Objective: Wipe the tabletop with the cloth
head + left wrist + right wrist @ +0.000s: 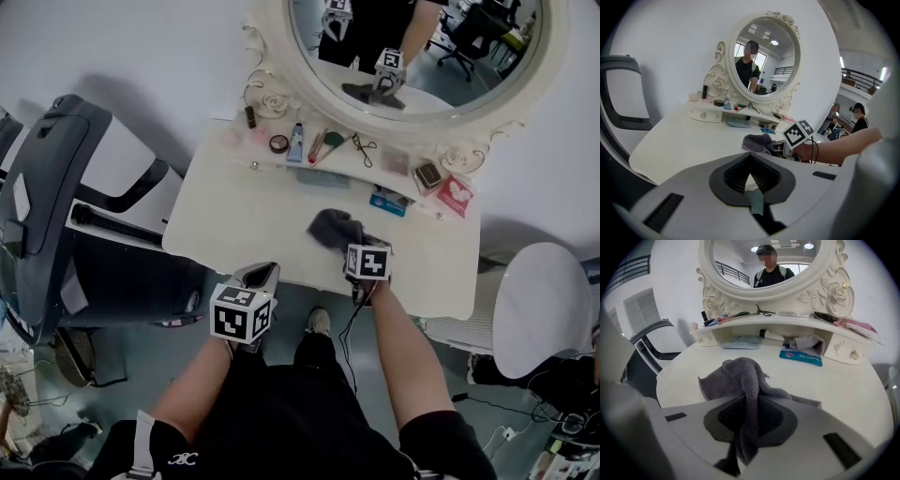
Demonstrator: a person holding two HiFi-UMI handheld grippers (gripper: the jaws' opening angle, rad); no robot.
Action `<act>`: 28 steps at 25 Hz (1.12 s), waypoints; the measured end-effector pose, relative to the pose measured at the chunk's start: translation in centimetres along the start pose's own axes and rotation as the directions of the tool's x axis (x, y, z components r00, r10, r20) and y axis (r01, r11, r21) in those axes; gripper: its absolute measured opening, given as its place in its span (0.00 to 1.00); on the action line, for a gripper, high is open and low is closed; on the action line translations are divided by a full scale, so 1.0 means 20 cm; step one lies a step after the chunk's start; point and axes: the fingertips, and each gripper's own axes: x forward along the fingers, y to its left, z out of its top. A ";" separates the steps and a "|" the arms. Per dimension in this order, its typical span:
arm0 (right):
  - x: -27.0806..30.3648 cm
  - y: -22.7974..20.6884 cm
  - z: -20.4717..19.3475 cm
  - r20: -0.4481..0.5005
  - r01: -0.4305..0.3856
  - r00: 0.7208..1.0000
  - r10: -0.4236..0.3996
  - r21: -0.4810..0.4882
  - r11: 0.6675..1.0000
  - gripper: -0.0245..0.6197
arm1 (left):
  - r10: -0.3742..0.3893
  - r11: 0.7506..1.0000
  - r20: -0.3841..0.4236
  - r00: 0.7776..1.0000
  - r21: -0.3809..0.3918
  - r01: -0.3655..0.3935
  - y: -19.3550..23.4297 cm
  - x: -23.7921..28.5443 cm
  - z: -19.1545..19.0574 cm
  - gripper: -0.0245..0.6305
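Observation:
A grey cloth point(333, 228) lies bunched on the white vanity tabletop point(234, 216), right of its middle. My right gripper point(359, 246) is shut on the cloth's near side. In the right gripper view the cloth point(740, 376) runs down between the jaws of that gripper point(749, 401), and its free part rests on the table. My left gripper point(259, 276) hovers at the table's front edge, left of the cloth, shut and holding nothing. The left gripper view shows its closed tips point(751, 176), with the cloth point(757, 142) and the right gripper point(777, 147) beyond.
An oval mirror point(417, 56) stands at the table's back, above a low shelf of cosmetics point(309, 145). A blue packet point(386, 202) lies behind the cloth. A grey-black machine point(56, 187) stands on the left and a round white stool point(544, 309) on the right.

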 end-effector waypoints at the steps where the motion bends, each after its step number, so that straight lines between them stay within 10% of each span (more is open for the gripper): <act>1: -0.02 0.03 -0.03 0.001 0.009 1.000 -0.009 0.012 1.000 0.13 | -0.018 1.000 -0.006 1.000 0.011 0.018 0.02 -0.02 -0.01 0.04; 14: -0.16 0.63 -0.35 -0.038 0.034 0.999 -0.032 0.056 0.998 0.13 | -0.170 0.979 -0.062 0.984 0.103 0.176 0.28 -0.25 -0.10 0.04; 28: -0.12 0.65 -0.31 -0.103 0.001 0.995 0.000 0.009 1.000 0.13 | -0.196 0.973 -0.102 0.975 0.104 0.207 0.31 -0.14 -0.06 0.04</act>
